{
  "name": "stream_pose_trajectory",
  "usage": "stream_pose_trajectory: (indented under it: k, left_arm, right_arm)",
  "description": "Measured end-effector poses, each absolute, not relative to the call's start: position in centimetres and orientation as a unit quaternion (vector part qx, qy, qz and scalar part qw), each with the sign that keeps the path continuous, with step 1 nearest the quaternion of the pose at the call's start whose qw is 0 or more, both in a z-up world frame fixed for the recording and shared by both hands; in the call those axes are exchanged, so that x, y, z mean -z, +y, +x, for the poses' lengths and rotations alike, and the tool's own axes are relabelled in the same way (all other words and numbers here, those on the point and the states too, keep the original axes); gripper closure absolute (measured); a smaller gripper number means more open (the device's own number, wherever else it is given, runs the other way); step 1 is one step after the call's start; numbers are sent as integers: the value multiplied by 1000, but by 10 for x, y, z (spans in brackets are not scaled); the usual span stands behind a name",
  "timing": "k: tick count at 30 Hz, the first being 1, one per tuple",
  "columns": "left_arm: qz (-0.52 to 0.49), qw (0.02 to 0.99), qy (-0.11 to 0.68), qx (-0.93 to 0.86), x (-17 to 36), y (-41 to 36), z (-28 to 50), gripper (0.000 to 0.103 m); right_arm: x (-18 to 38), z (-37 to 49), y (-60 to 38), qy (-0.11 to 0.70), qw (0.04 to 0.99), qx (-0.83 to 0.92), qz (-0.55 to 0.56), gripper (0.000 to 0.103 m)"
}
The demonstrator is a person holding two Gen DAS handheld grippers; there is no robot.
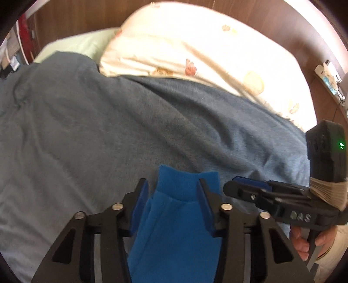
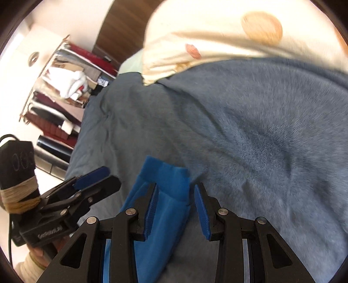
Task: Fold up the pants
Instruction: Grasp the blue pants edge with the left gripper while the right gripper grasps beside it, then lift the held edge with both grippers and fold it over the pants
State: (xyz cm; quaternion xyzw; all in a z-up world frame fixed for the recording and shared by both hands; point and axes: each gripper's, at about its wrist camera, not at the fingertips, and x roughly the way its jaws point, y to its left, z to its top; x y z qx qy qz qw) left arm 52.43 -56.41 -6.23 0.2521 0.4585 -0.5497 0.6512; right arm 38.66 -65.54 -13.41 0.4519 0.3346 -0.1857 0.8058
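Note:
Bright blue pants [image 1: 174,228] lie on a grey-blue blanket [image 1: 97,130], and a ribbed cuff [image 1: 184,185] points away from me. My left gripper [image 1: 171,191] hovers over that cuff. Its jaws stand partly apart, with the cloth showing between them and past the right finger [image 1: 204,196]. In the right wrist view, my right gripper [image 2: 175,191] straddles the pants [image 2: 161,217]. Cloth shows on both sides of its left finger [image 2: 150,206], and a narrow gap separates the right pad [image 2: 201,209] from the cloth. No pad visibly pinches the fabric. Each gripper appears beside the other: the right gripper [image 1: 233,185], the left gripper [image 2: 108,176].
A cream printed pillow [image 1: 195,50] and a pale green one [image 1: 82,41] lie at the head of the bed against a dark wooden headboard [image 1: 76,17]. An open rack of clothes and boxes [image 2: 63,87] stands left of the bed. A hand [image 1: 302,241] holds the right gripper's handle.

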Motion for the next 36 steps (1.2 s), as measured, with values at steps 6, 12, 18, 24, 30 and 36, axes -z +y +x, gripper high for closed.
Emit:
stream_pose_trajectory:
  k: [6,12,18,24,30,36]
  left_arm:
    - [263,618,494,552,96,-583,538,70]
    - [252,602,520,552,120,-590,548,70]
    - [220,587,552,549,135,-587,557,75]
    - [211,584,546,563,127,-579,550,89]
    - [180,599,510,591,88,-547,544,90]
    - [157,612,480,609,49,-506,542,90]
  right_arm:
    - [151,401,-654,338,807,170,453,67]
    - [169,412,-659,341,801,166,463,68]
    - [185,419,-661,349,793,150,476,70]
    - [185,428,-660,357,797,140,467,84]
    - [146,420,-644,336,827,148,426,85]
    - [99,412,-611,316,865,152,360,85]
